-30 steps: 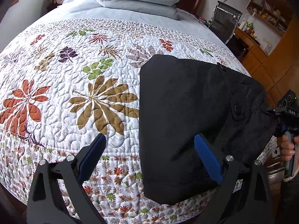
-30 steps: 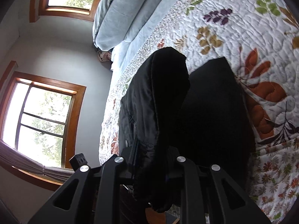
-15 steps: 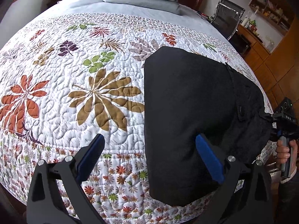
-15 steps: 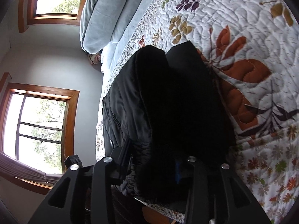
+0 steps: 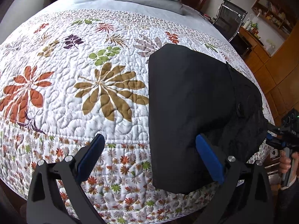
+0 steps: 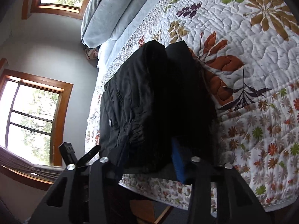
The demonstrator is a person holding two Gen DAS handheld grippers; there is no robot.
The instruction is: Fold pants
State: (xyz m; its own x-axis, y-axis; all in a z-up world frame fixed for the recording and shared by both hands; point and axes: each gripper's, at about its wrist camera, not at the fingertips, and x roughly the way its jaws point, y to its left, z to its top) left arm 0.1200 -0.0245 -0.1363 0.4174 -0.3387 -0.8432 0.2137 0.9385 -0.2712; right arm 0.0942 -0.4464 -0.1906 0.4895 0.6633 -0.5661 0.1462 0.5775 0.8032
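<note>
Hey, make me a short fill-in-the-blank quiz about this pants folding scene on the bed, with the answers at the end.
1. The folded pants are ____ in colour.
2. The pants lie on a leaf-patterned ____.
3. The left gripper has its jaws ____, holding nothing.
4. The right gripper is at the end of the pants that carries a round ____.

Answers: black; quilt; open; button
</note>
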